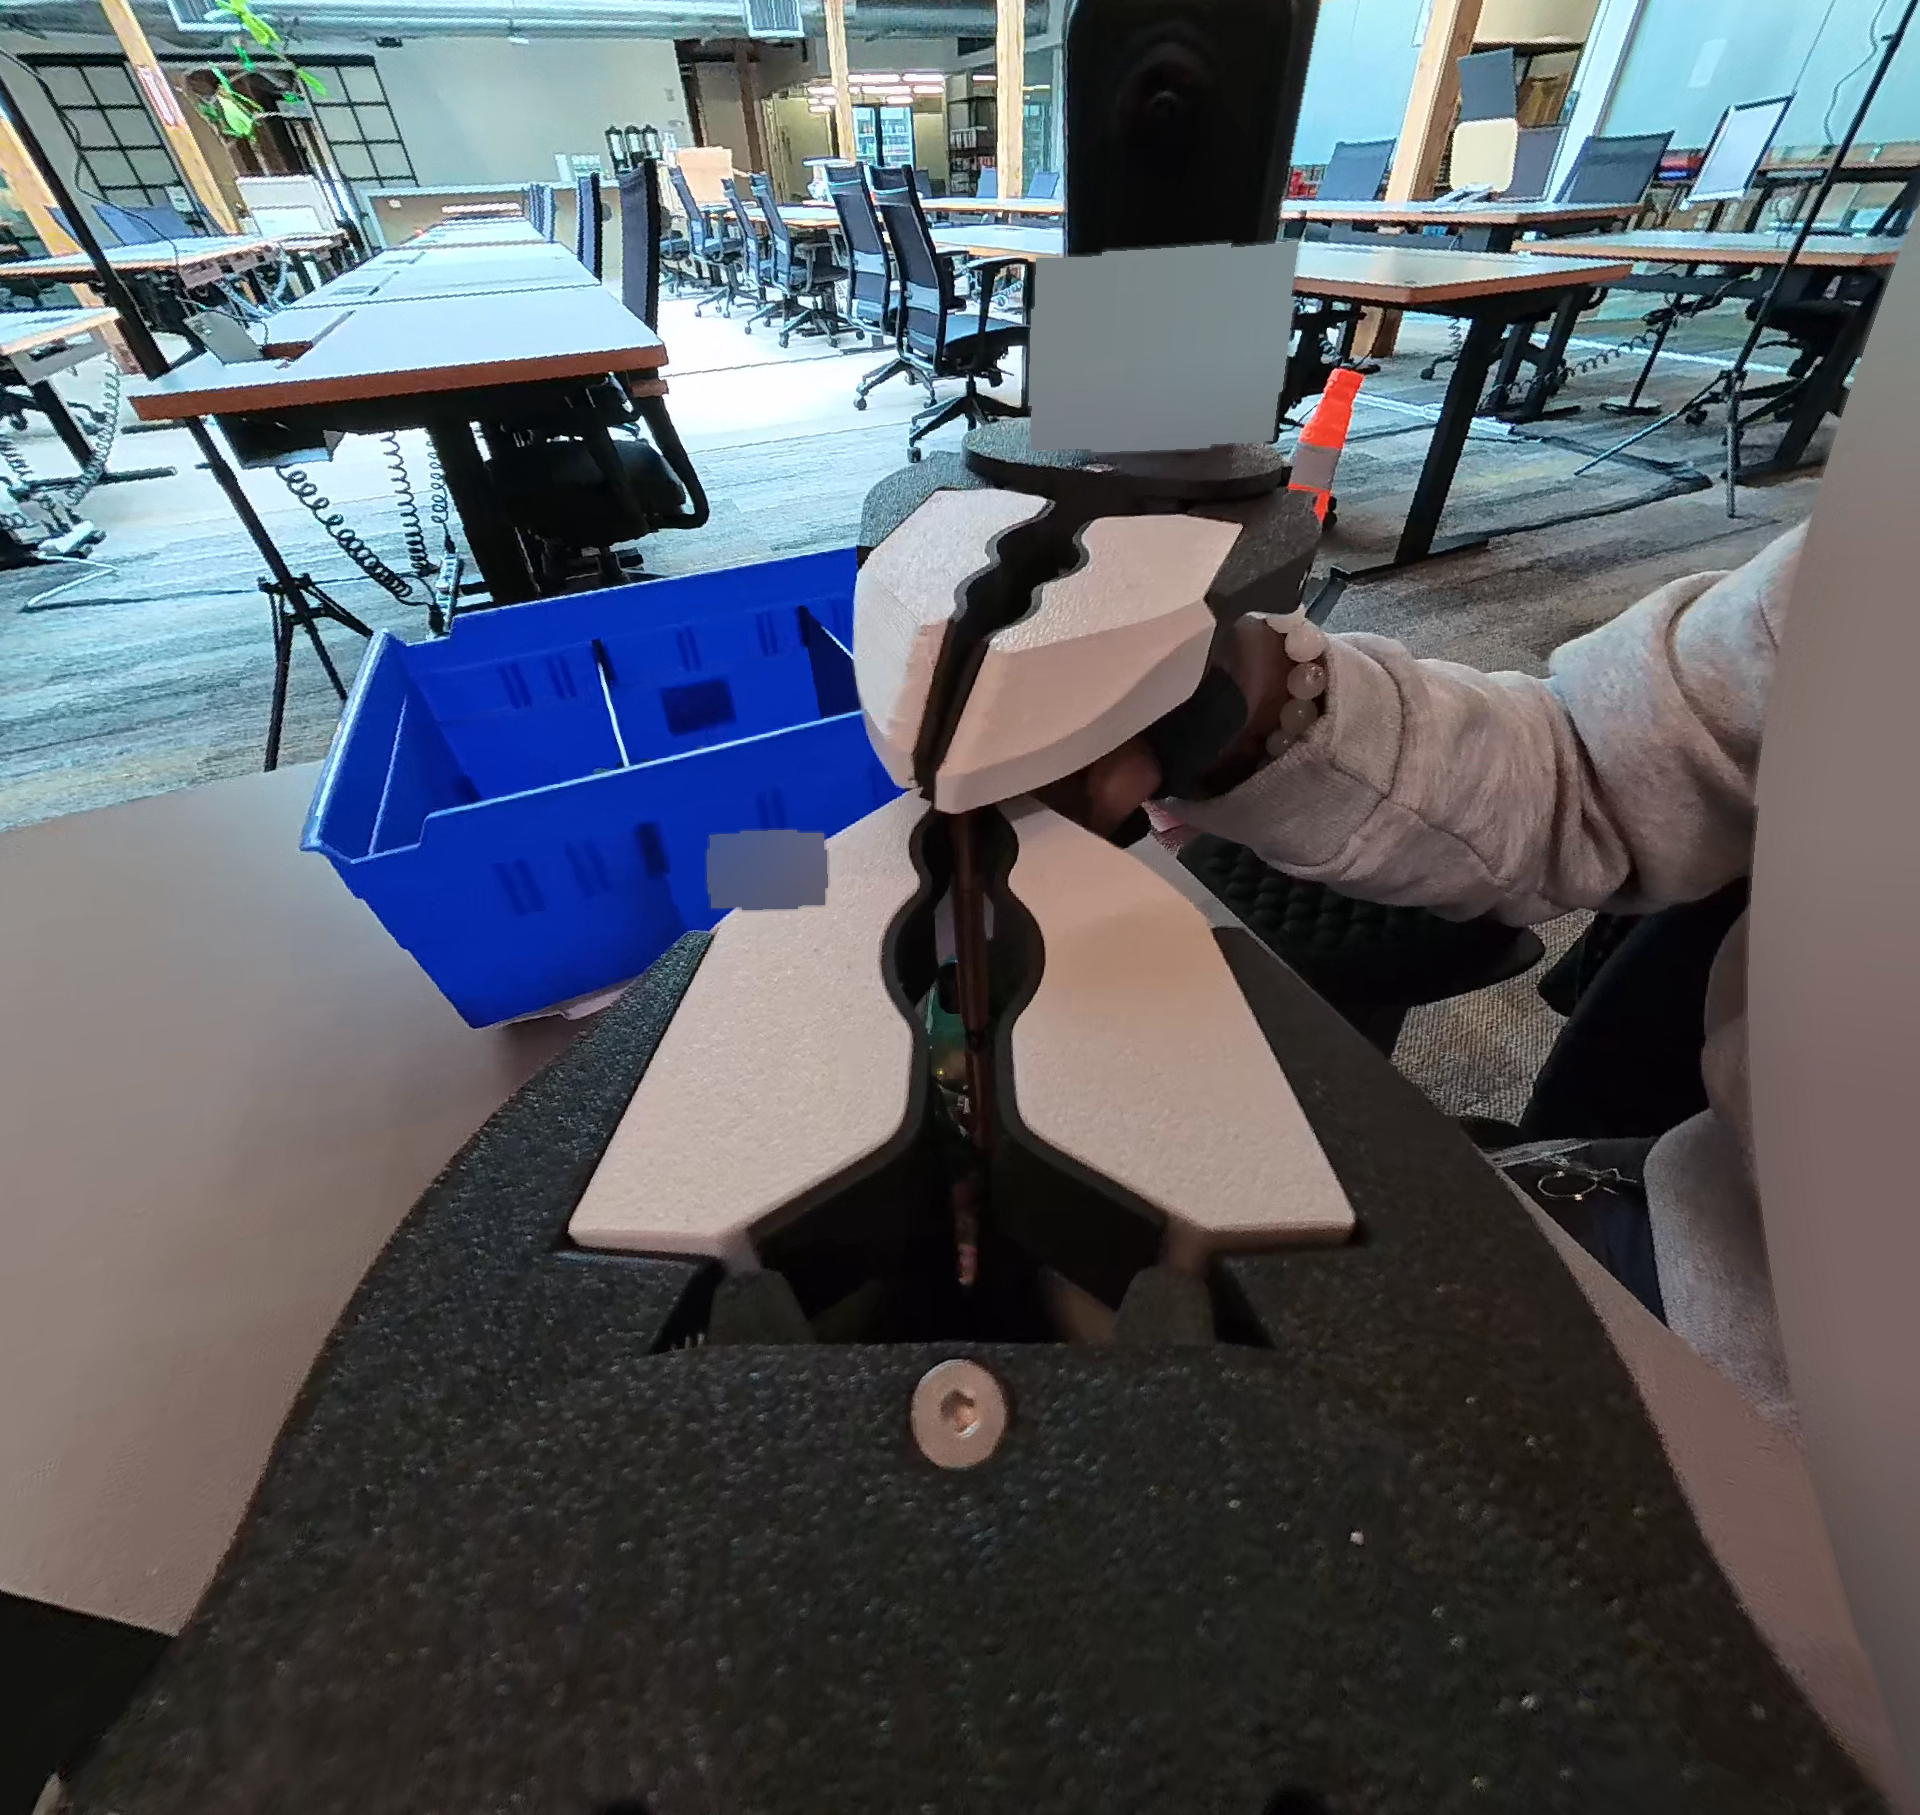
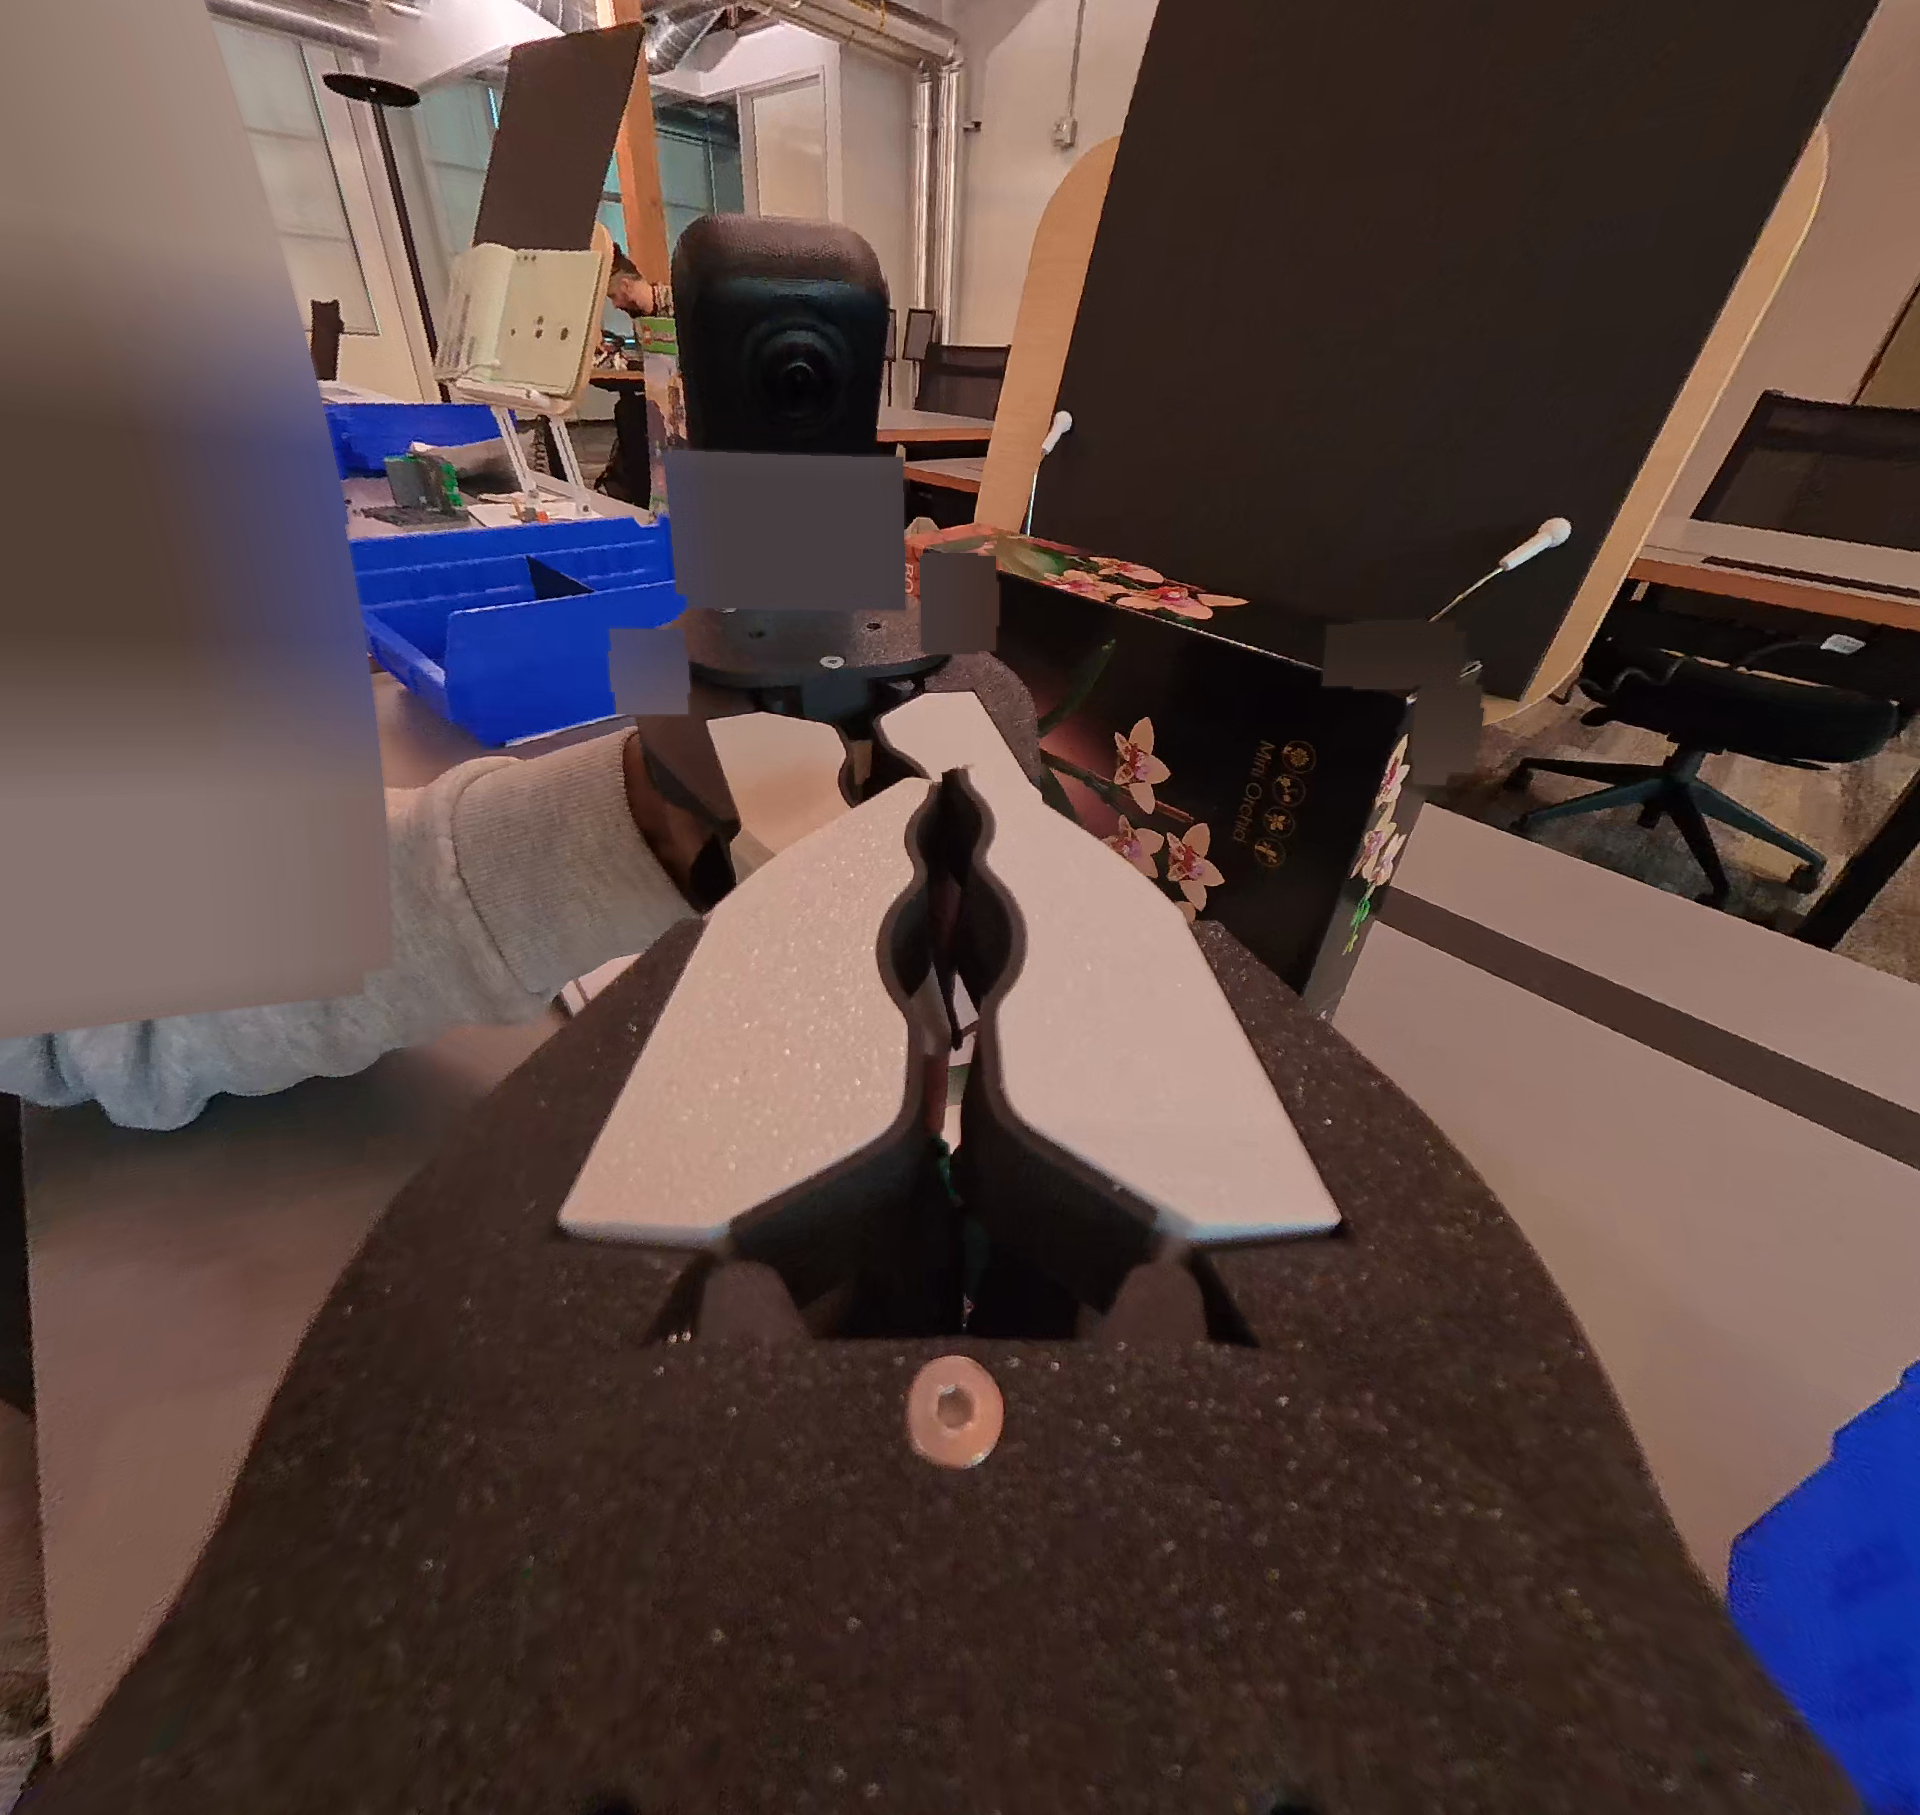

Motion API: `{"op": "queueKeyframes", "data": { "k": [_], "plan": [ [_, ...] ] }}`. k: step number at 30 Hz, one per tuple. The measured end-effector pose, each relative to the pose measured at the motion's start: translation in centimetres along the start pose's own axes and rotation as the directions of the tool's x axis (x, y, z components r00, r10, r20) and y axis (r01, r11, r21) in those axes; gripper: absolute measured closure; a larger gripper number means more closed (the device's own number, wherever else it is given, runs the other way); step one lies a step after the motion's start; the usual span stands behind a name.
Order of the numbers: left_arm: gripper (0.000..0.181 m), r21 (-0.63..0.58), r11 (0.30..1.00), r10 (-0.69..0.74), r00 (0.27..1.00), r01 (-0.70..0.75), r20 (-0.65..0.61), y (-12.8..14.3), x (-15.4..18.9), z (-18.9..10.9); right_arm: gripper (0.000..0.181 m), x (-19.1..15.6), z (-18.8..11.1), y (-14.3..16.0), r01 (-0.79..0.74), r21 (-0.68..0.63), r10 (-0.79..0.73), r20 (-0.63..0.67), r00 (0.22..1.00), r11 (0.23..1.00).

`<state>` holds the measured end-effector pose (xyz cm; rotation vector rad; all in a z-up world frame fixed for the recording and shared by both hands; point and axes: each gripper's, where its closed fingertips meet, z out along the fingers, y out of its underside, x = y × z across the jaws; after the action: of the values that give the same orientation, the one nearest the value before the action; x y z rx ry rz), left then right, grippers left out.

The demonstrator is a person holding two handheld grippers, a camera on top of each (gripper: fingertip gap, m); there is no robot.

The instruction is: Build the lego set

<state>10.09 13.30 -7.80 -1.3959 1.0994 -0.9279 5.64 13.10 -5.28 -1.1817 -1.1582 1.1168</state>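
Note:
My left gripper (image 1: 961, 830) is shut on a thin brown lego stem (image 1: 971, 986) that runs lengthwise between its white fingers (image 1: 790, 1038). Small green pieces (image 1: 943, 1022) show beside the stem, mostly hidden. My right gripper (image 1: 940, 737) faces it tip to tip, tilted, also shut. In the right wrist view my right gripper (image 2: 951, 794) is shut on a thin dark brown piece (image 2: 943, 965), with a bit of green (image 2: 940, 1157) deeper in. The left gripper (image 2: 888, 737) meets it head on. How the pieces join is hidden between the fingers.
A blue divided bin (image 1: 582, 778) stands on the table (image 1: 208, 1038) just behind left of the grippers. A dark lego box with orchid pictures (image 2: 1195, 799) stands to the right. More blue bins (image 2: 499, 622) and a booklet on a stand (image 2: 520, 331) are behind. Grey sleeves (image 1: 1455, 757) hold both grippers. Some 4 cm of space lies between my two pairs of fingers.

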Motion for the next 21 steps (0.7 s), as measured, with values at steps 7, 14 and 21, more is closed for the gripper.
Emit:
{"op": "queueKeyframes", "data": {
  "k": [7, 14, 21],
  "plan": [
    [0.171, 0.032, 0.999, 0.038, 0.999, -0.039, 0.024, -1.1, 0.0, -0.3, 0.181, -0.3, -0.3, -0.4, -0.003, 0.019, 0.003, 0.026, 1.0, 1.0],
    [0.166, 0.054, 0.997, 0.048, 0.997, -0.052, 0.061, -2.0, -0.5, -1.7, 0.175, 0.6, -0.9, -2.2, 0.001, 0.097, 0.0, -0.005, 1.0, 0.995],
    [0.138, 0.182, 0.981, 0.039, 0.985, -0.07, 0.169, -4.5, -1.8, -4.9, 0.118, 1.8, -4.3, -5.9, -0.038, 0.286, 0.061, -0.074, 0.995, 0.958]
  ]
}}
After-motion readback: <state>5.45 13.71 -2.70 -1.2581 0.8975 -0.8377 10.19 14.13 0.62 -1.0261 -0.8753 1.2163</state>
